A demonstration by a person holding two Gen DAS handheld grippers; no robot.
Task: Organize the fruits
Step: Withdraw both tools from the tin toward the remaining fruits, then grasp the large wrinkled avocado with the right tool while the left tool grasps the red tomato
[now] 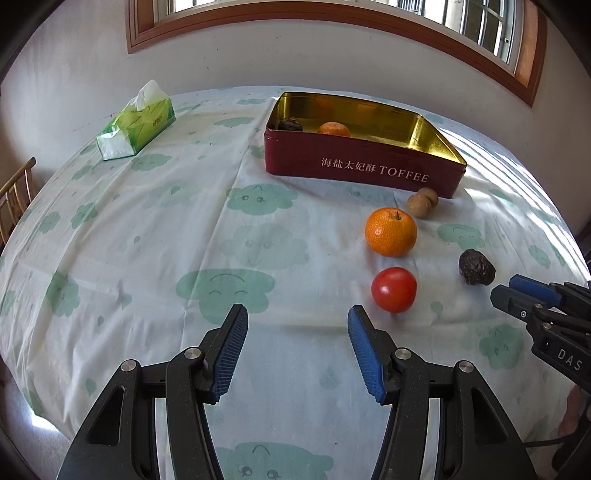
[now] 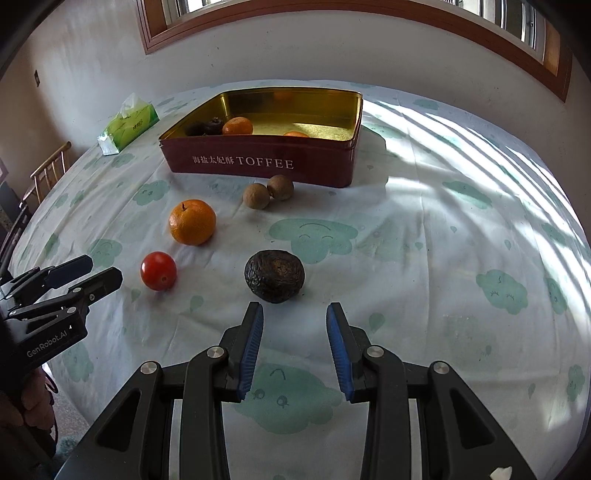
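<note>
1. Setting: a round worktop (image 1: 147,229) under a white cloth printed with green clouds, set against a pale wall below a wood-framed window (image 2: 332,22); sun stripes fall on its right side.
2. Left tongs (image 1: 297,350): jaws apart, nothing between the pads, angled down at bare cloth just short of the tomato (image 1: 393,290). Judged to be lining up on that fruit.
3. Right tongs (image 2: 295,349): jaws parted more narrowly, also empty, with the dark wrinkled fruit (image 2: 274,275) directly ahead. The gap looks tight for it; widening is probably needed before a grasp.
4. Loose fruit beyond: a large orange (image 2: 192,222) behind the tomato, then two brown round fruits (image 2: 268,192) touching each other, just in front of the tin. All sit on the cloth, unsorted.
5. Red toffee tin (image 1: 364,168): lid off, gold inside, evidently the collection point. It already holds a dark fruit (image 2: 207,127) and a small orange (image 2: 238,125) side by side at its left end; another orange shape near the front wall may be a third fruit or a reflection.
6. Far left: a green tissue pack (image 1: 135,123), clear of the work.
</note>
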